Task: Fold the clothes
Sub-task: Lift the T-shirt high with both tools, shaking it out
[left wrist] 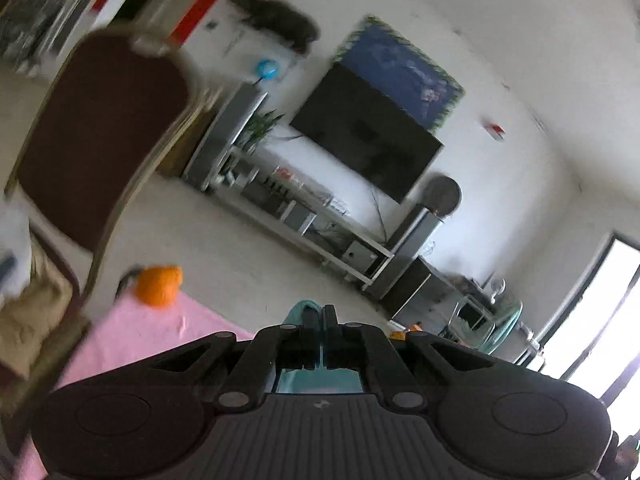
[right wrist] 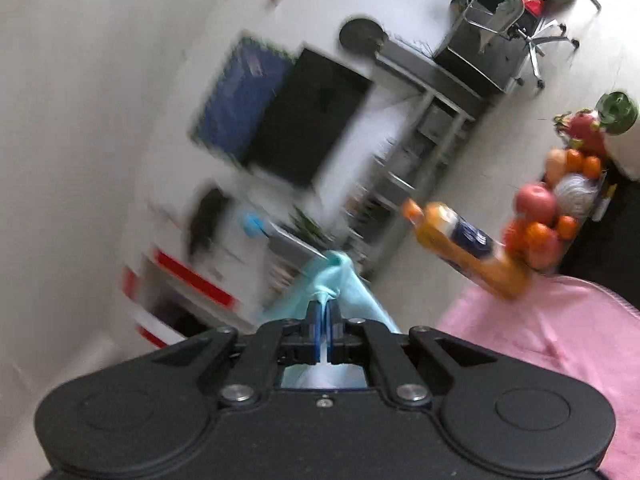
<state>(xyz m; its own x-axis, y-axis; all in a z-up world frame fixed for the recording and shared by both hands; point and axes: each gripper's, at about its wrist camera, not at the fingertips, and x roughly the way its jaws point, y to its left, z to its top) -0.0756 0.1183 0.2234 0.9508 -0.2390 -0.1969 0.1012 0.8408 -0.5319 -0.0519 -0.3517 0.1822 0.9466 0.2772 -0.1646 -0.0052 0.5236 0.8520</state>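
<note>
The blue cloth (right wrist: pixel 340 280) is pinched tight by the right gripper (right wrist: pixel 324 312) and left gripper (left wrist: pixel 319 316), lifted up. Next, lay it flat on the pink blanket (right wrist: pixel 560 332).

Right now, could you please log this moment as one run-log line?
task: fold clothes | left gripper: shut on teal garment | right gripper: shut on teal garment | garment lifted above pink cloth

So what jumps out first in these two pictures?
Both tongs, left and right, pinch a teal cloth up in the air, facing a dark TV on the wall. A pink blanket lies below at the right, with an orange bottle and fruit beyond it.
</note>
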